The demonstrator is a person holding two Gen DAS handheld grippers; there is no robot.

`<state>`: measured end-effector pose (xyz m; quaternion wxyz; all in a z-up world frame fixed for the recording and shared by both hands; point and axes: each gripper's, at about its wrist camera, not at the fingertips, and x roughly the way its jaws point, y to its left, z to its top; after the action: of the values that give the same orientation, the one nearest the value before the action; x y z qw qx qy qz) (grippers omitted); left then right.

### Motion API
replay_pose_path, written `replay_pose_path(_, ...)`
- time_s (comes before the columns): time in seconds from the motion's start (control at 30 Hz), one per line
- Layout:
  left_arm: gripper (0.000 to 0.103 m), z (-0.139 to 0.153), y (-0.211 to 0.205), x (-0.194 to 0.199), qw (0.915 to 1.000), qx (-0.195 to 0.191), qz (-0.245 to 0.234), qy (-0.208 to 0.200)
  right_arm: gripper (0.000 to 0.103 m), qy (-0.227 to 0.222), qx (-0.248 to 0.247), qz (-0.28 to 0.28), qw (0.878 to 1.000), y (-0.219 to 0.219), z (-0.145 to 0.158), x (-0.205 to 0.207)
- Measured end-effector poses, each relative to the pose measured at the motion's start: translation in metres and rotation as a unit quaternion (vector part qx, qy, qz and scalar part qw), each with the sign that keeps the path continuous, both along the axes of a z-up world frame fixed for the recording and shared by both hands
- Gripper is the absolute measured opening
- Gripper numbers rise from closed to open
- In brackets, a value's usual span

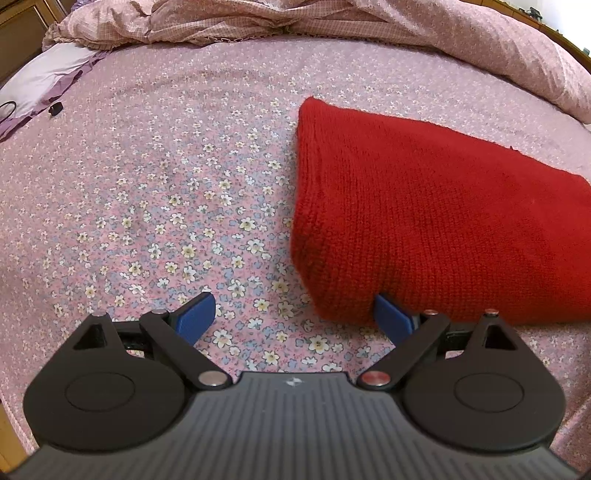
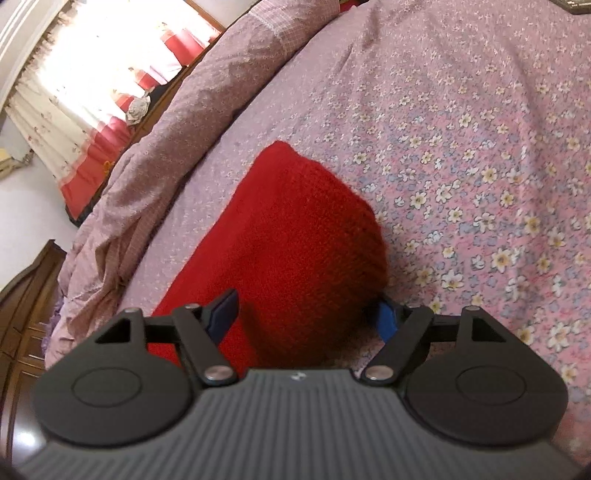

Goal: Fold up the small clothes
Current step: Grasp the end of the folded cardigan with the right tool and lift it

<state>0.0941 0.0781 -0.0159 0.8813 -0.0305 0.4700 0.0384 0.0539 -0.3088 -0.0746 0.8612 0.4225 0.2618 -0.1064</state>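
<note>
The red knit garment (image 1: 436, 218) lay folded on the flowered bedsheet (image 1: 166, 177) — off to the spread, empty left gripper (image 1: 295, 317)'s right. The right gripper (image 2: 308, 314) (jaws parted, not pinching) straddled its near corner, the long axis running away leftward.

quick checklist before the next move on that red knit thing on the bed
1. Red knit folded into a neat block: ok.
2. Left gripper open: ok, though one finger sits against the knit's corner.
3. Right gripper open: ok; the knit lies between its fingers, pads apart.
4. Flowered sheet bare beside the knit: ok.
5. Quilt apart from the knit: ok.
6. Layers underneath even: cannot tell.
</note>
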Motion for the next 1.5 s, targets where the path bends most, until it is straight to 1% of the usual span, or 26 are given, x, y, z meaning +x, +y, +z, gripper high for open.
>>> replay_pose_path(0.13,0.095,-0.001,0.002,0.0,1.0,-0.003,0.0,0.001,0.076,-0.013,0.0,-0.003,1.0,0.001,-0.005,0.0)
replay_pose_path(0.33,0.096,-0.003,0.004,0.002,1.0,-0.007,0.001,0.002,0.076,-0.021,-0.012,0.002,1.0,0.004,-0.011,-0.003)
replay_pose_path(0.5,0.096,-0.003,0.004,0.002,1.0,-0.008,0.002,0.002,0.075,-0.025,0.007,-0.013,1.0,0.0,-0.013,-0.002)
replay_pose_path(0.57,0.096,-0.003,0.004,0.002,1.0,-0.008,0.003,0.003,0.069,-0.023,0.002,-0.016,1.0,0.0,-0.012,-0.004)
replay_pose_path(0.63,0.096,-0.003,0.004,0.002,1.0,-0.007,0.002,0.003,0.058,-0.019,0.0,-0.023,1.0,-0.001,-0.014,-0.006)
replay_pose_path(0.67,0.096,-0.003,0.004,0.002,1.0,-0.007,0.002,0.003,0.055,-0.02,0.006,-0.027,0.999,-0.003,-0.015,-0.007)
replay_pose_path(0.73,0.096,-0.003,0.004,0.001,1.0,-0.007,0.003,0.003,0.047,-0.023,0.025,-0.032,0.999,-0.008,-0.017,-0.01)
replay_pose_path(0.93,0.096,-0.003,0.005,0.001,1.0,-0.007,0.002,0.003,0.036,-0.034,0.077,-0.037,0.996,-0.017,-0.025,-0.012)
replay_pose_path(0.97,0.096,-0.003,0.004,0.001,1.0,-0.007,0.002,0.003,0.035,-0.036,0.086,-0.038,0.995,-0.017,-0.027,-0.012)
replay_pose_path(1.07,0.096,-0.003,0.004,0.001,1.0,-0.006,0.002,0.004,0.035,-0.044,0.1,-0.038,0.993,-0.019,-0.03,-0.013)
replay_pose_path(1.17,0.096,-0.003,0.003,0.002,1.0,-0.003,0.002,0.004,0.037,-0.052,0.117,-0.043,0.991,-0.021,-0.033,-0.014)
replay_pose_path(1.23,0.096,-0.003,0.002,0.002,1.0,-0.001,0.002,0.004,0.042,-0.056,0.124,-0.046,0.99,-0.021,-0.033,-0.014)
replay_pose_path(1.27,0.096,-0.002,0.002,0.002,1.0,-0.001,0.002,0.005,0.044,-0.056,0.125,-0.046,0.99,-0.021,-0.032,-0.013)
replay_pose_path(1.33,0.096,-0.001,0.002,0.002,1.0,-0.001,0.002,0.006,0.052,-0.058,0.123,-0.043,0.99,-0.019,-0.03,-0.011)
replay_pose_path(1.37,0.096,-0.001,0.002,0.002,1.0,-0.001,0.002,0.006,0.054,-0.058,0.119,-0.041,0.99,-0.018,-0.028,-0.009)
replay_pose_path(1.47,0.096,0.001,0.002,0.001,1.0,0.001,0.002,0.005,0.055,-0.057,0.102,-0.031,0.993,-0.015,-0.024,-0.004)
replay_pose_path(1.5,0.096,0.001,0.002,0.001,1.0,0.001,0.002,0.005,0.053,-0.057,0.099,-0.029,0.993,-0.015,-0.024,-0.004)
